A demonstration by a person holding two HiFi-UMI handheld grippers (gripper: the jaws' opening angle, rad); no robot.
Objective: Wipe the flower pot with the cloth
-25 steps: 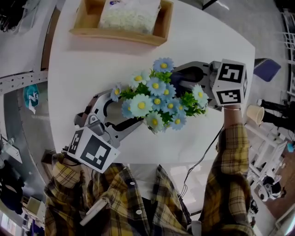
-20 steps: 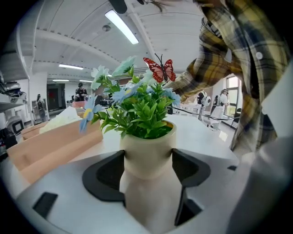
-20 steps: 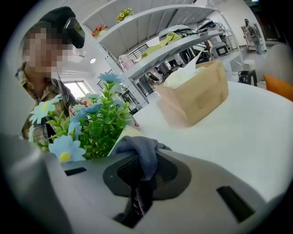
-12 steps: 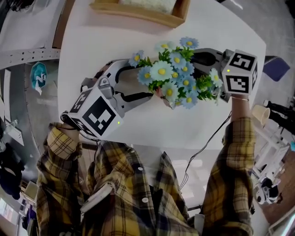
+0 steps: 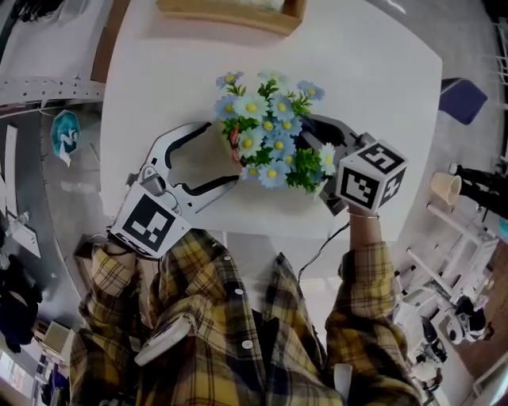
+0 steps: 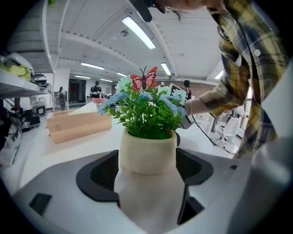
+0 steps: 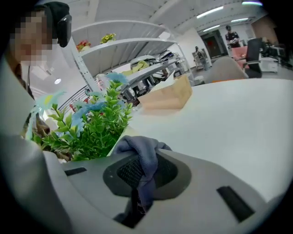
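A cream flower pot [image 6: 147, 155] with green leaves, blue flowers [image 5: 270, 147] and a red butterfly [image 6: 144, 80] stands on the white table [image 5: 357, 71]. My left gripper [image 5: 224, 153] reaches in from the lower left. Its jaws are opening, with the pot between the fingertips and a small gap at each side. In the head view the flowers hide the pot. My right gripper [image 7: 137, 178] sits at the pot's near right side, shut on a grey-blue cloth [image 7: 144, 148] that bunches out over its tips. The foliage lies just to its left.
A wooden tray [image 5: 230, 17] with white material in it stands at the table's far edge. The table's near edge runs just below both grippers. A cable [image 5: 317, 254] hangs from the right gripper. Off the table at the right is a paper cup [image 5: 444, 189].
The left gripper's jaws have spread wider around the pot. The right gripper swung from the pot's far right side to its near right side and turned, still holding the cloth.
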